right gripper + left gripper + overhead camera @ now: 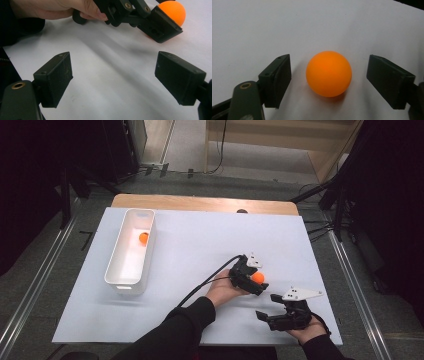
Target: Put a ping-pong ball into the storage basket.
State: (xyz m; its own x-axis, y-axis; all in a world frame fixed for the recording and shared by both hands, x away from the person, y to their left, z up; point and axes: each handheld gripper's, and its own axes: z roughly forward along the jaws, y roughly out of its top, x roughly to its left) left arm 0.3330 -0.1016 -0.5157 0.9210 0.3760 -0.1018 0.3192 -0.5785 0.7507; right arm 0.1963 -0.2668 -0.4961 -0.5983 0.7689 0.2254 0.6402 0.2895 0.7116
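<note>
An orange ball sits on the white sheet between the left gripper's parted jaws, untouched; squeezing evenly should seat it. The right gripper waits nearby, wide and empty.

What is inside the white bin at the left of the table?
One orange ball lies in the white bin, against its right wall near the far end. The floor just behind the near wall is hidden.

My table: pale wood edge at 12 o'clock under a white sheet | floor: grey carpet, metal rails at 9 and 3 o'clock | 12 o'clock: light wooden furniture, cables | dark curtains at 10 and 2 o'clock | light: even, from overhead.
</note>
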